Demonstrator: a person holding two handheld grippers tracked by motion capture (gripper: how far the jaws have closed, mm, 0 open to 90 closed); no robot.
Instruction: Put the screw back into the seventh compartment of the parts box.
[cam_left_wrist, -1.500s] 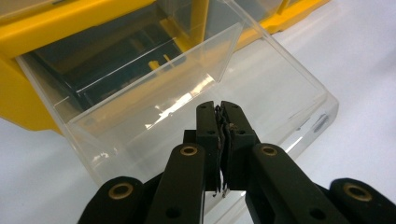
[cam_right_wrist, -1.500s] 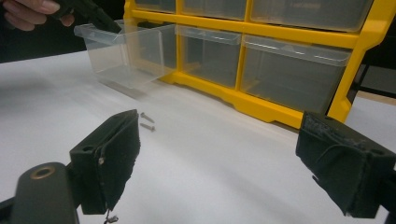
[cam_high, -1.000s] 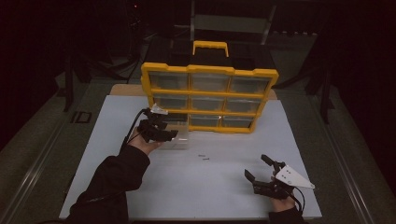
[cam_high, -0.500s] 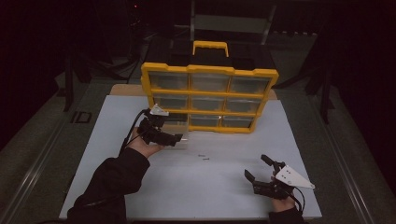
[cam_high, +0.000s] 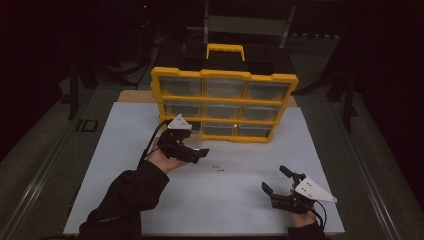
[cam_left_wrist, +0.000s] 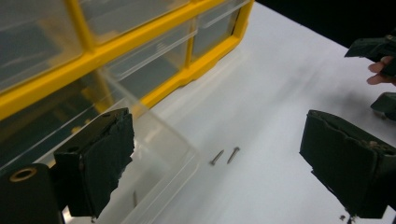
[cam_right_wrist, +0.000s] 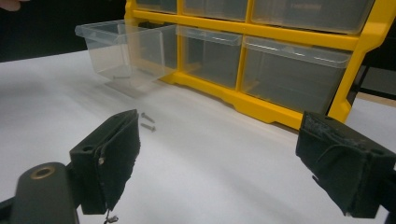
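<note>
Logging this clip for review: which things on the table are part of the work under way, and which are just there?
In the job:
- left gripper, jaws open
- clear drawer, pulled out of the yellow organizer
- two screws on the white tabletop

Just there:
- right gripper, open, apart from them
- shut drawers

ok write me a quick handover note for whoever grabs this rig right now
Left gripper: open, holding nothing, beside the pulled-out clear drawer at the yellow organizer's bottom left.
Right gripper: open, holding nothing, low at the near right of the white table.
Two screws lie loose on the table in front of the drawer.
Done: drawer is out.
Left: probably put the screws in the drawer, then close it.
</note>
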